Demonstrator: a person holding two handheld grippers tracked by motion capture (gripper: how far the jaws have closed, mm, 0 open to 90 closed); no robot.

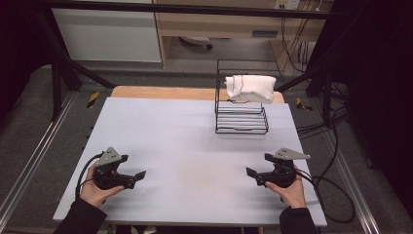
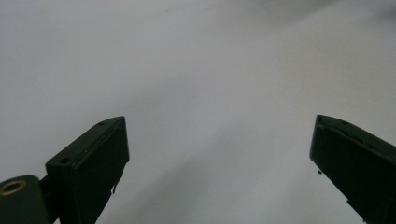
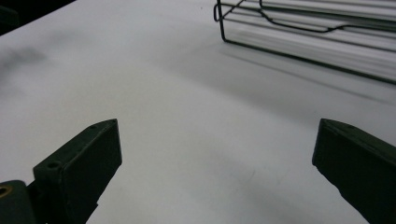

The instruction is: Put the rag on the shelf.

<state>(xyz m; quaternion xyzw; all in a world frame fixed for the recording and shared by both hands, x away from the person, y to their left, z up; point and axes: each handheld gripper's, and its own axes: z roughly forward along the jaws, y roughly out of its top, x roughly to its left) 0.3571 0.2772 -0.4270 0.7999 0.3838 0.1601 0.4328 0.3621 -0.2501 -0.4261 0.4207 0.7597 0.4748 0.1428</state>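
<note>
A black wire rack [image 1: 241,114] stands at the back right of the white table [image 1: 185,146], and a folded white cloth [image 1: 250,88] rests on its upper tier. My left gripper [image 1: 132,167] sits low at the front left in a hand, open, with nothing between its jaws [image 2: 219,140]. At the front right my right gripper [image 1: 259,165] is also held open and empty [image 3: 217,144], pointing inward. The rack's lower wires [image 3: 299,32] appear at the top of the right gripper view.
Black cables [image 1: 331,195] trail off the table's right edge. A wooden board [image 1: 160,92] shows behind the white surface. Dark frame posts [image 1: 56,83] stand at the back left and right, with cabinets [image 1: 107,34] beyond.
</note>
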